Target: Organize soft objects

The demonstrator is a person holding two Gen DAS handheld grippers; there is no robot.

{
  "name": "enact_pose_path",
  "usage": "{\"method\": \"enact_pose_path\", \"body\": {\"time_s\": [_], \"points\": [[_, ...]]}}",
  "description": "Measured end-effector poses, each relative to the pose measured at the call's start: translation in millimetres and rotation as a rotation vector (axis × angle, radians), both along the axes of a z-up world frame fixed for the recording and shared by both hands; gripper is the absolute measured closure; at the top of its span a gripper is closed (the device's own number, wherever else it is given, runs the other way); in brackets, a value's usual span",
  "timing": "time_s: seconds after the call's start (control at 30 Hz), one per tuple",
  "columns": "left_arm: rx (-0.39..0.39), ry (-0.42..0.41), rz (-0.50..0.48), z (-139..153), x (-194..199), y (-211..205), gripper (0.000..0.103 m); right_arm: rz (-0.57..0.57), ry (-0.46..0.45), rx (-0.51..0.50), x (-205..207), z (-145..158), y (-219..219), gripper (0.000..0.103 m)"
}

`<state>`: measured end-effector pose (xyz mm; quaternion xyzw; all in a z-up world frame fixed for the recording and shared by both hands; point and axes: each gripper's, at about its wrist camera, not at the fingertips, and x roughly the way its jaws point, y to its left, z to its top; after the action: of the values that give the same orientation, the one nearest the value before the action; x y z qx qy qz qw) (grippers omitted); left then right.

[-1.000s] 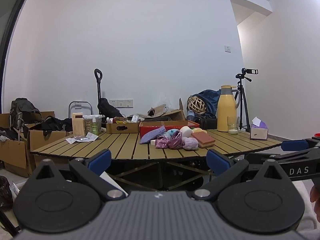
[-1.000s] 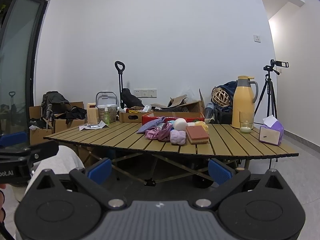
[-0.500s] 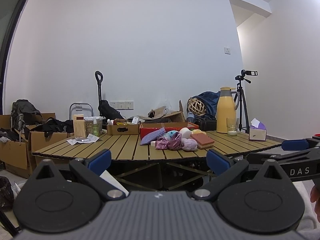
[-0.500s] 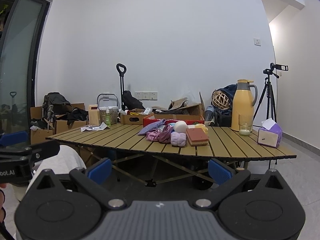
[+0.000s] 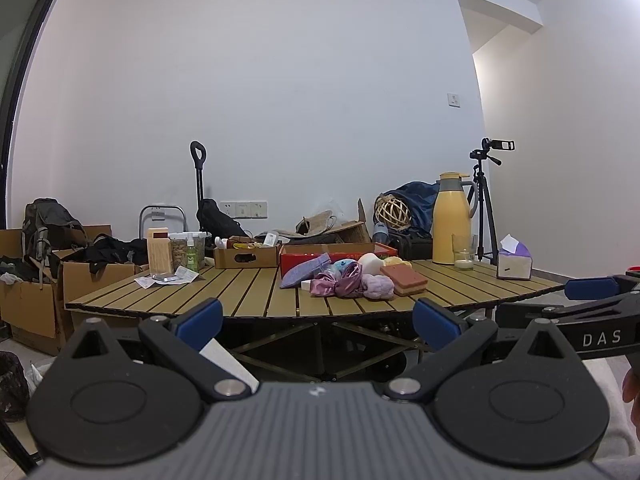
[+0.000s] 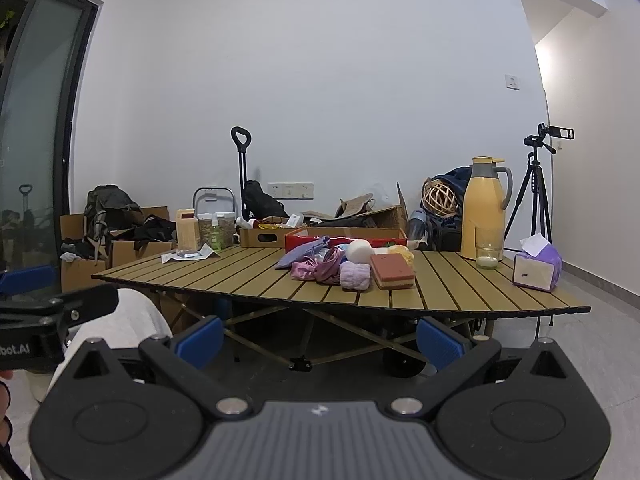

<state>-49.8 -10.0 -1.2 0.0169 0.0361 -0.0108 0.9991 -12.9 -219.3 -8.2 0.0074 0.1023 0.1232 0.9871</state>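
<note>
Both grippers held short of the slatted table, jaws spread wide and empty.

The left gripper (image 5: 318, 322) and right gripper (image 6: 320, 338) grip nothing. The pile of soft objects (image 6: 348, 264) lies on the slatted table (image 6: 248, 276), well ahead of and above both sets of jaws, roughly centred between the fingers. A red tray (image 6: 384, 234) stands just behind the pile; a yellow jug (image 6: 482, 208) stands further right.

White walls (image 5: 320, 100), slatted folding desk (image 6: 248, 272) mid-room, cardboard boxes (image 5: 28, 304) left, camera tripod (image 6: 536, 196) right, grey floor (image 6: 600, 340).
</note>
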Motion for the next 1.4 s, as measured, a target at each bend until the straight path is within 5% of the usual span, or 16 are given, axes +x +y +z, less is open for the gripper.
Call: {"method": "enact_pose_path", "body": {"time_s": [1.4], "points": [[0.009,-0.012,0.007,3.6,11.6,-3.7,0.0,0.005,-0.022,-0.014,11.1,5.0,5.2,0.0]]}}
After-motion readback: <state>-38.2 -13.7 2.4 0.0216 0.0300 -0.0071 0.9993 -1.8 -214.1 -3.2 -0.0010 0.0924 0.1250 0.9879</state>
